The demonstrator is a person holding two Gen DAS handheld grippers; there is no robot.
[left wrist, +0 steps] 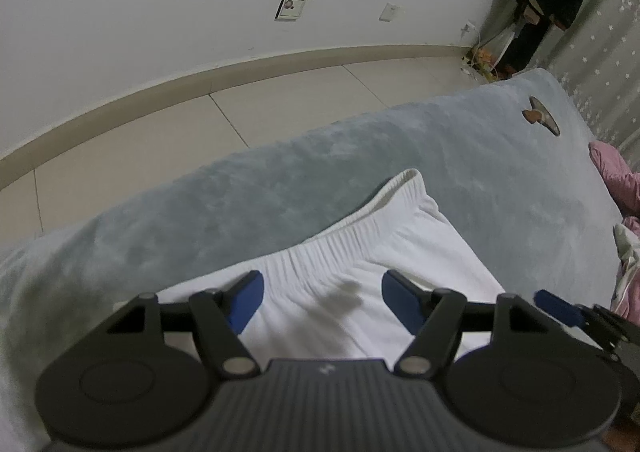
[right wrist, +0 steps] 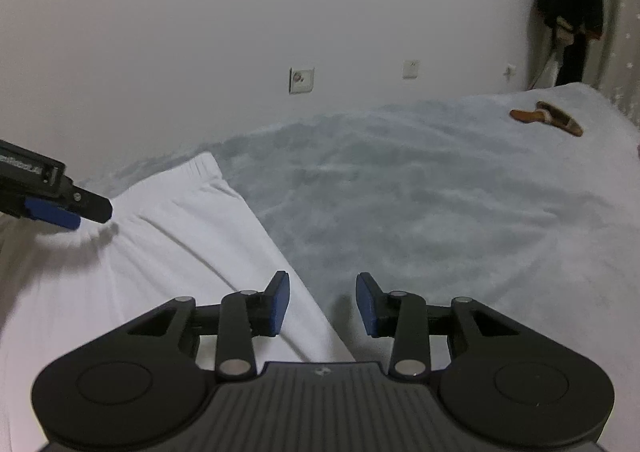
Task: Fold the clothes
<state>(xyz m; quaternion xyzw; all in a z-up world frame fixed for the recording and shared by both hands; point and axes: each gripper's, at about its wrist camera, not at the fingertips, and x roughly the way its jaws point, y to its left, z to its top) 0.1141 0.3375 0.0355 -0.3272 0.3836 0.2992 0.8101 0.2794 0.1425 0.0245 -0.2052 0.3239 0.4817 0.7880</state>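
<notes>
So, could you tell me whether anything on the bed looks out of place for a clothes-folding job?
Yes: a brown wooden-handled brush lies alone at the far end of the grey blanket, well away from the white garment. It is no clothing. The garment itself lies flat, unstained.

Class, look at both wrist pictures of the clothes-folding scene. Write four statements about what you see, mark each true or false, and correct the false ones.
1. The white garment lies on a grey-blue blanket. True.
2. The left gripper is shut on the garment. False: its fingers stand apart over the elastic waistband.
3. The right gripper is open, over the garment's edge. True.
4. A brush lies on the white garment. False: it lies on the blanket, far from the garment.
</notes>
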